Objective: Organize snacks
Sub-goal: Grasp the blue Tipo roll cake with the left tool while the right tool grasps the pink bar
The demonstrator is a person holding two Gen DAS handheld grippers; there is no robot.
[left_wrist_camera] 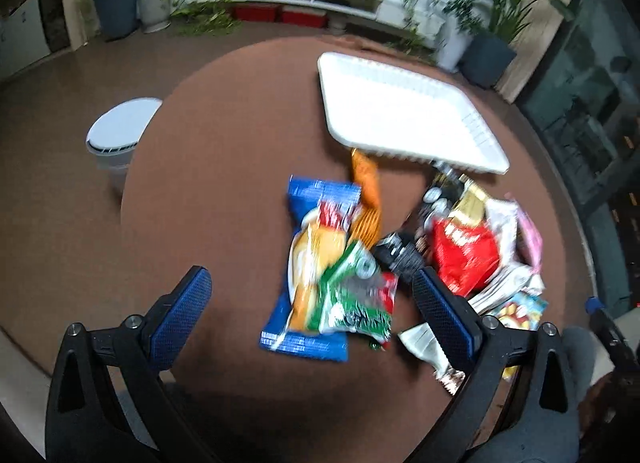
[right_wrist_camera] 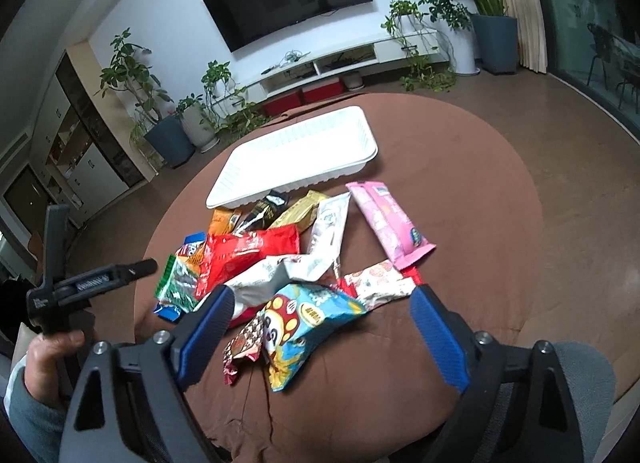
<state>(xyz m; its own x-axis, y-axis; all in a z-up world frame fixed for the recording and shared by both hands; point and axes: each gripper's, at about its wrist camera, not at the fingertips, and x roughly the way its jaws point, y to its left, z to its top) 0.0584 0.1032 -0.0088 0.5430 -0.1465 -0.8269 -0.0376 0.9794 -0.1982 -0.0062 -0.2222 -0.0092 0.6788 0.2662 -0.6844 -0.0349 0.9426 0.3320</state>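
A pile of snack packets lies on a round brown table [right_wrist_camera: 460,191], in front of an empty white tray [right_wrist_camera: 296,155] [left_wrist_camera: 400,115]. My left gripper [left_wrist_camera: 312,287] is open above a blue packet [left_wrist_camera: 316,199] and a green packet [left_wrist_camera: 352,295] that overlap. My right gripper [right_wrist_camera: 320,299] is open over a light blue cartoon packet [right_wrist_camera: 308,323], its pads not touching it. A red packet [right_wrist_camera: 244,255] [left_wrist_camera: 464,251], a silver-white packet [right_wrist_camera: 328,227] and a pink packet [right_wrist_camera: 388,223] lie further back. The left view is blurred.
A person's hand [right_wrist_camera: 52,351] holds the left tool's handle at the left of the right wrist view. A white bin [left_wrist_camera: 120,131] stands on the floor beside the table. Potted plants [right_wrist_camera: 160,111] and a TV shelf [right_wrist_camera: 320,67] line the far wall.
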